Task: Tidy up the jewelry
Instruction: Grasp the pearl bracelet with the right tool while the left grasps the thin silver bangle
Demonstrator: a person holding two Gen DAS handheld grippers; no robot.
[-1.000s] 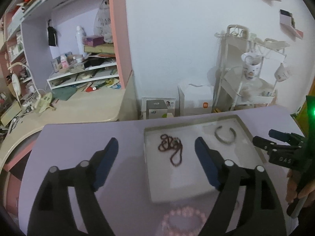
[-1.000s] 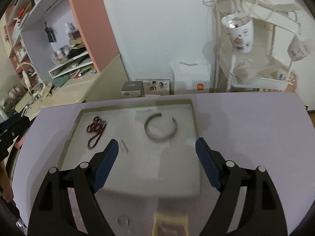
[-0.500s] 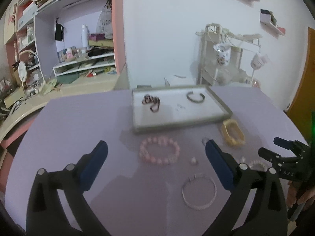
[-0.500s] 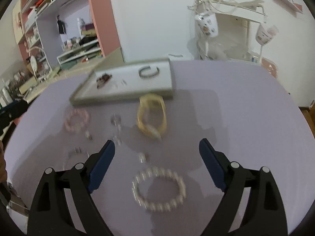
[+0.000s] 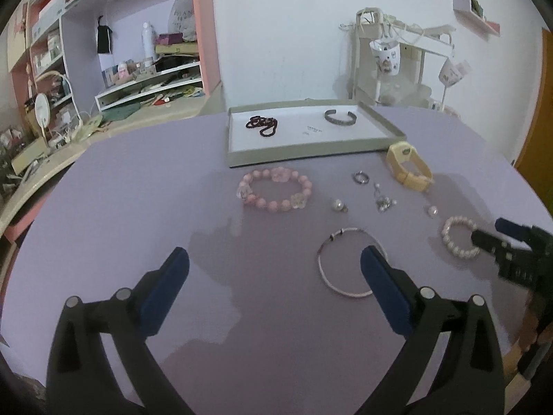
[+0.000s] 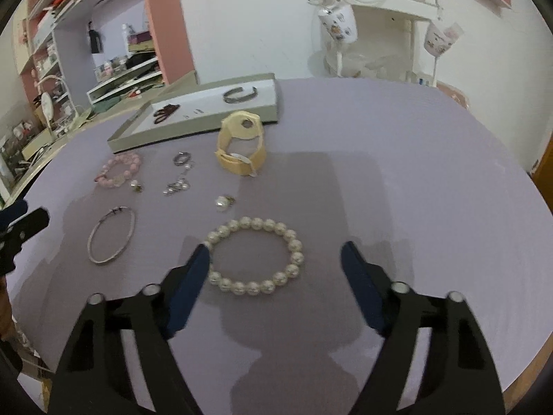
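Both my grippers are empty, jaws spread wide. The right gripper (image 6: pixel 274 259) hovers low over the pearl bracelet (image 6: pixel 255 256), its left jaw just touching or just above the beads; I cannot tell which. The left gripper (image 5: pixel 274 266) hangs over the counter (image 5: pixel 138 207) with its right jaw beside the silver bangle (image 5: pixel 349 263).

Taking the tray (image 5: pixel 311 150) as my landmark: nearest me and well in front of it lie the bangle and the pearl bracelet. Closer to the tray sit two loose pearl studs (image 5: pixel 338 205), a small silver charm cluster (image 5: pixel 383 202) and a ring (image 5: pixel 360 177). Just in front of the tray's near wall lies the pink bead bracelet (image 5: pixel 274 189), and by its near right corner the yellow watch (image 5: pixel 409 166).

Inside the tray I see only a dark bead string (image 5: pixel 262 123) at the left, a metal cuff (image 5: pixel 340 117) at the far right, and something tiny between them that I cannot make out.

I judge the job less than half done: a few pieces put away, eight or so left on the counter, and the pearl bracelet looks like my next pick
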